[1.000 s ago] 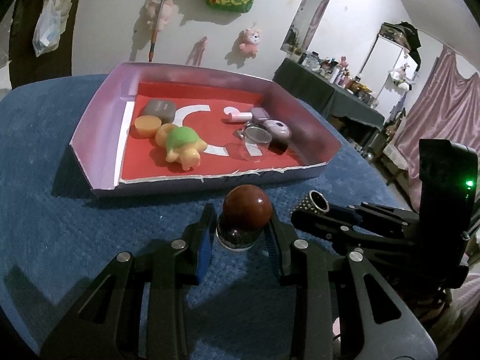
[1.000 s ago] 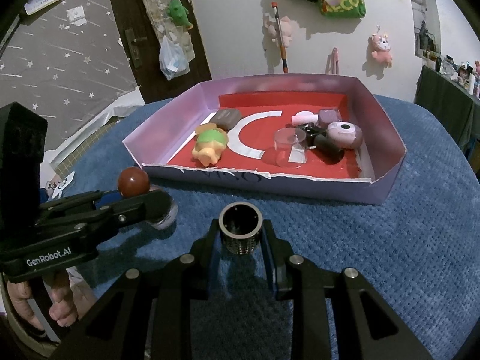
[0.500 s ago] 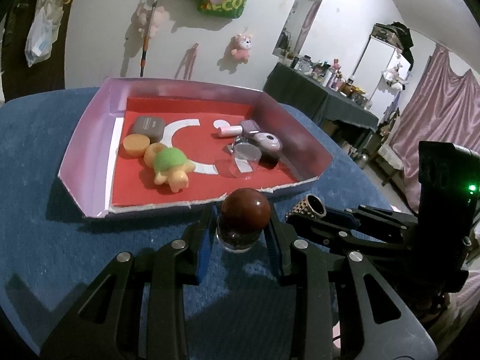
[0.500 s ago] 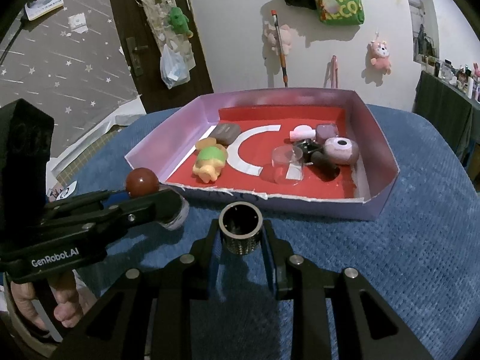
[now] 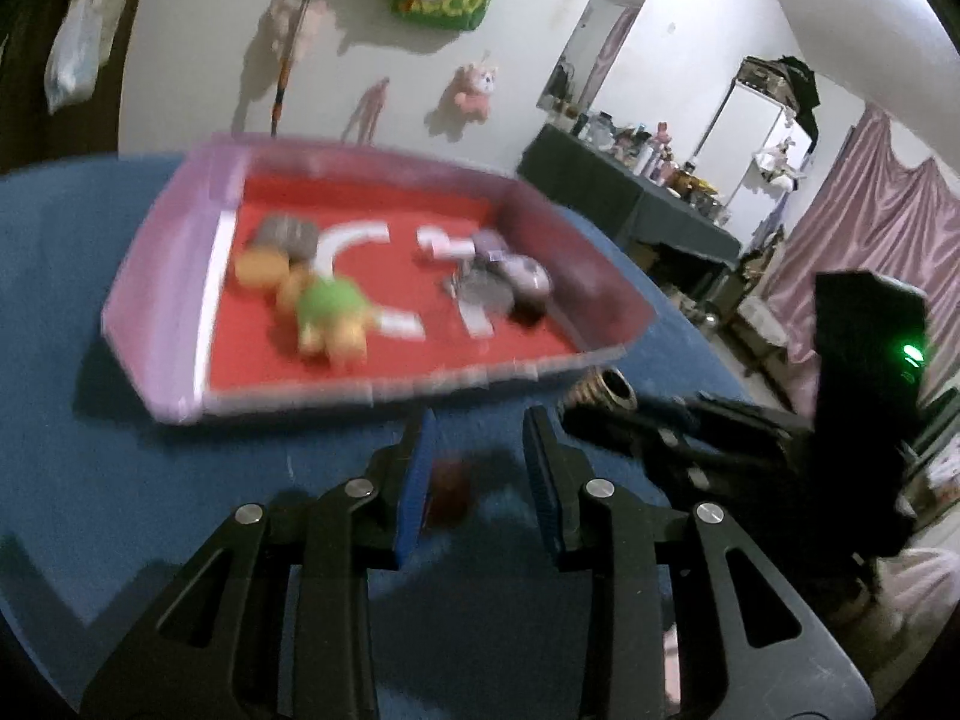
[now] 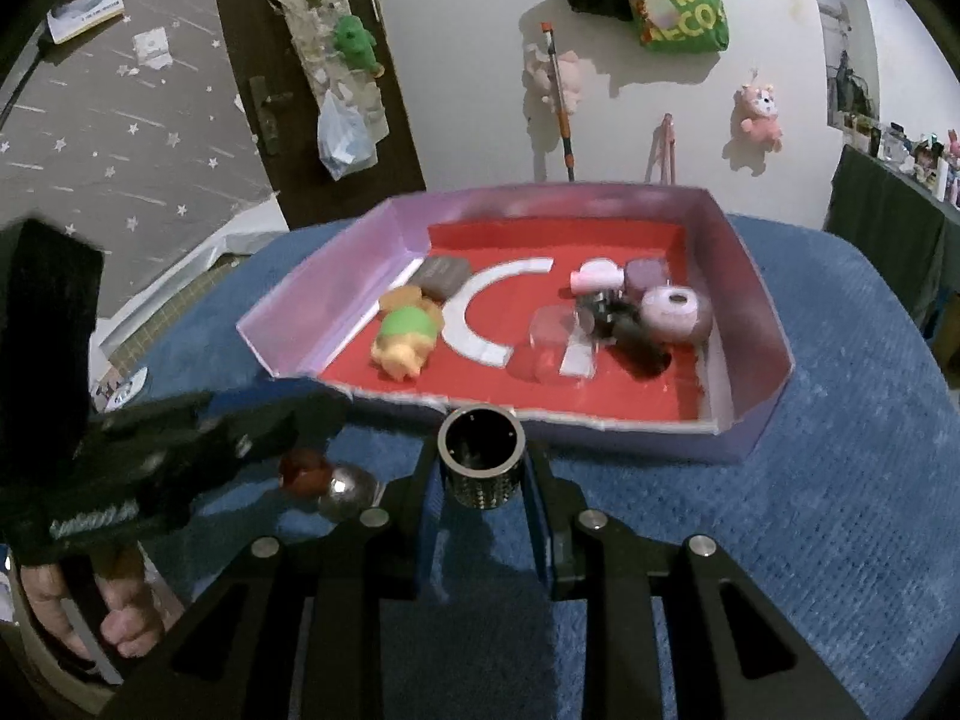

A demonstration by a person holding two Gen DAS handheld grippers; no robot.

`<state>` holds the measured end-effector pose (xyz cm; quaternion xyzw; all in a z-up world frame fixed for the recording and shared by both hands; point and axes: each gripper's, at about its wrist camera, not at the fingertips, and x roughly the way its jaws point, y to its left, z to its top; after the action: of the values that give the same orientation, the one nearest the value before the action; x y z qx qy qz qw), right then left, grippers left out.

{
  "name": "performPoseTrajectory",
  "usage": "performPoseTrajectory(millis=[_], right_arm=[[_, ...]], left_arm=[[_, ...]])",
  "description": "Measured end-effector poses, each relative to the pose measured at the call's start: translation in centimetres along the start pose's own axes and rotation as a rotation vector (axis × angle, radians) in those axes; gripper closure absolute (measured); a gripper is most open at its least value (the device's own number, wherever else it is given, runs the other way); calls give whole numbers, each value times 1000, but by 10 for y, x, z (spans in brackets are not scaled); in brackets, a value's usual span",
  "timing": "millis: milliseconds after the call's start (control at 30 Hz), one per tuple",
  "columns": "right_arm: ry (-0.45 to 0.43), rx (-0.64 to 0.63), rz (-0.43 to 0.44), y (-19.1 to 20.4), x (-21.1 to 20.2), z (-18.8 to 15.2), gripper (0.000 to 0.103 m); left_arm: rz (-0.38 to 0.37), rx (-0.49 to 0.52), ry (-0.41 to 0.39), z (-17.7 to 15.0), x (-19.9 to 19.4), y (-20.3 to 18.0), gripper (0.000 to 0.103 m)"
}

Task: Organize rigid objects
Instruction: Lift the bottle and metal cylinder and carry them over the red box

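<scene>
In the left wrist view everything is blurry. The left gripper [image 5: 474, 420] has its two fingers close together with a small gap. A red ball [image 5: 450, 489] shows low in that gap as a smudge. It looks thinner than the gap, so I cannot tell if the fingers are really pinching it. Just past the fingers is the purple box [image 5: 168, 312] with a red floor, sitting on the blue cloth [image 5: 120, 480]. On the right, the right gripper [image 5: 600, 414] holds a metal tube [image 5: 607, 387] near the box's front wall. In the right wrist view the right gripper's fingers squeeze the metal tube tight, and it stands up straight, just in front of the box. The red ball [image 6: 303, 471] and a shiny silver part [image 6: 348, 489] stuck to it hang low under the tip of the left gripper, close to the cloth. A toy turtle [image 6: 405, 336] and other small things already lie in the box. I think the ball could slip out and roll off the cloth, because it is round and smooth and the grip looks loose. The tube could bump the box's front wall if it is not lifted high enough.
</scene>
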<state>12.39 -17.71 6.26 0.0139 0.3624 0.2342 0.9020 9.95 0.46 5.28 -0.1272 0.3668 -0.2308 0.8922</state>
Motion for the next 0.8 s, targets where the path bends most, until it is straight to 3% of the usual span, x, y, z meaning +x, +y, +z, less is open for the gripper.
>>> performPoseTrajectory(millis=[100, 233, 267, 300, 367, 400, 533, 667, 800], right_arm=[[18, 8, 2, -3, 8, -8, 75], [42, 17, 9, -4, 17, -15, 75], [46, 19, 8, -3, 19, -16, 75], [50, 25, 9, -4, 22, -18, 75], [51, 31, 5, -4, 24, -20, 75], [53, 32, 2, -5, 25, -21, 73], [59, 34, -19, -7, 28, -25, 48], [54, 35, -31, -10, 29, -25, 48], [62, 21, -33, -9, 32, -27, 48]], left_arm=[[5, -7, -21, -8, -10, -1, 74], [54, 56, -64, -7, -18, -9, 72], [49, 52, -54, -7, -15, -8, 65], [39, 40, -44, -9, -11, -6, 48], [23, 25, -44, -13, -6, -3, 38], [20, 25, -39, -14, -3, -3, 38], [14, 27, -16, -14, 9, -2, 38], [51, 29, 1, -12, 21, 0, 38], [23, 4, 22, -12, 30, 6, 39]])
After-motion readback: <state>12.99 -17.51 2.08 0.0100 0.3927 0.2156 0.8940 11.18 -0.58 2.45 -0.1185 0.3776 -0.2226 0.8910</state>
